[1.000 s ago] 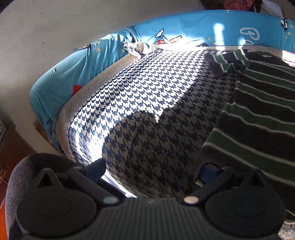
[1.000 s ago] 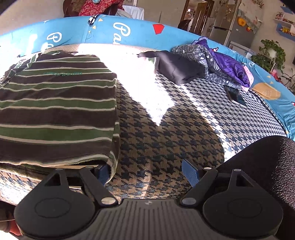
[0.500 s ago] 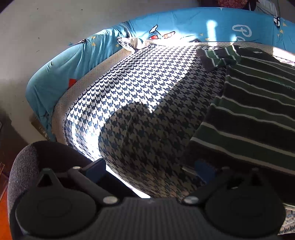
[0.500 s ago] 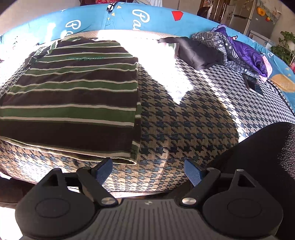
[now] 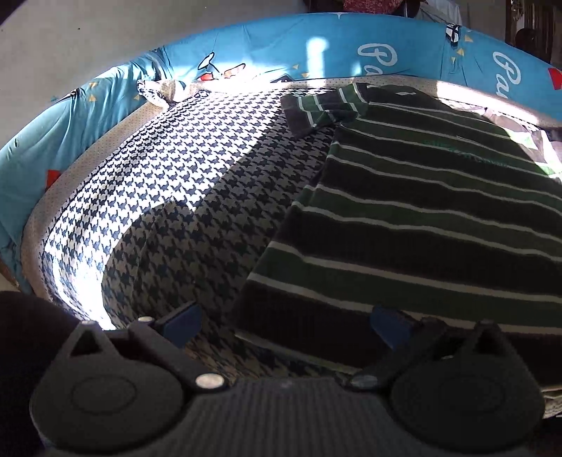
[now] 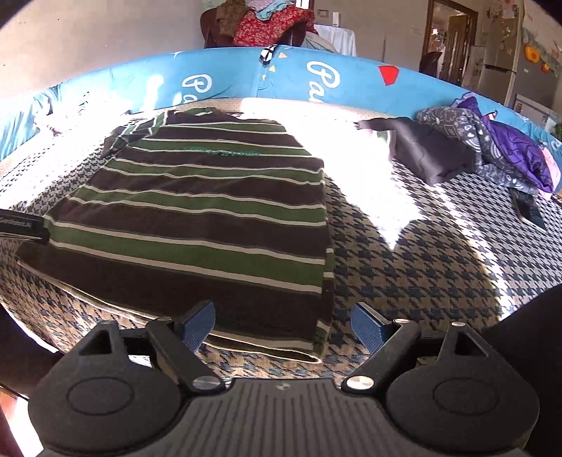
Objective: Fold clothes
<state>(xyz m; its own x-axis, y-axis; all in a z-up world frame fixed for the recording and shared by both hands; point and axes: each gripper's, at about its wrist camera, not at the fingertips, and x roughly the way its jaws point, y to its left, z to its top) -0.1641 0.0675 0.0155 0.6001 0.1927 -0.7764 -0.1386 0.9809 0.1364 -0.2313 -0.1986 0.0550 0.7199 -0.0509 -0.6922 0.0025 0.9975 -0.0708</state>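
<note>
A brown, green and white striped shirt point(image 5: 421, 218) lies flat on the houndstooth bed cover point(image 5: 182, 197), with its sides folded in and one sleeve bunched near the collar. My left gripper point(image 5: 284, 323) is open just over the shirt's near left corner. In the right wrist view the same shirt point(image 6: 196, 218) fills the centre left. My right gripper point(image 6: 282, 328) is open, its blue pads point(image 6: 200, 325) standing either side of the near right corner without pressing it. A dark bar at the left edge point(image 6: 21, 225) touches the shirt's left side; it looks like part of the left gripper.
A blue padded bumper point(image 6: 246, 77) rings the bed. At the back right lie a dark grey garment point(image 6: 428, 154) and a heap of grey and purple clothes point(image 6: 498, 147), with a dark flat device point(image 6: 530, 211) beside them. A chair piled with clothes point(image 6: 267, 24) stands behind.
Both grippers have swung toward the shirt's near hem: in the left view the shirt slid leftward between the fingers, in the right view rightward. Both views have tilted up. The shirt lies unmoved.
</note>
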